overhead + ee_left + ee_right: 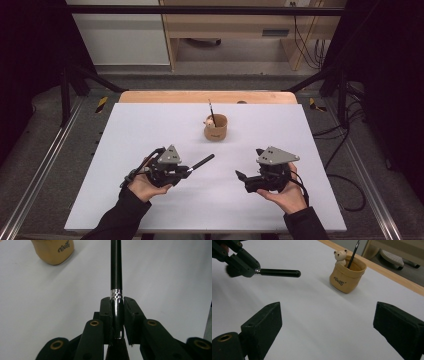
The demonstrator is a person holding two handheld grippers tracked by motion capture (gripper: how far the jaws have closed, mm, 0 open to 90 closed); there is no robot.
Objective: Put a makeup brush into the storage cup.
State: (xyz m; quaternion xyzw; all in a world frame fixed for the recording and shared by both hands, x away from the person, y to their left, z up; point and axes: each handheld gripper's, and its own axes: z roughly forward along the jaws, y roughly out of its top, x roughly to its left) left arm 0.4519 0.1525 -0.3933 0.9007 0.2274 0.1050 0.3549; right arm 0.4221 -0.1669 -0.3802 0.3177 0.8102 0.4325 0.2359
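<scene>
On the white table [150, 130], seen from the high view:
Hidden or cut off: the makeup brush [116, 277] has its bristles tucked behind the left gripper's jaws, a dark tuft just visible in the right gripper view; in the left gripper view its handle runs off the top edge. The print on the tan bear cup [347, 276] is too small to read.
Left gripper [186, 171]: jaws clamped on the brush's shiny metal ferrule, one pad on each side, touching it.
Brush place: in the left gripper, lifted clear of the table, near the cup and at about 7 o'clock from it.
Brush axis: long axis almost level, handle end pointing out of the jaws toward 2 o'clock in the high view, bristle end back toward the hand.
Right gripper [242, 180]: jaws spread wide with nothing between them, well apart from the brush, at about 5 o'clock from the cup.
Cup contents: a thin black stick [353, 252] stands tilted inside, beside the small bear figure.
</scene>
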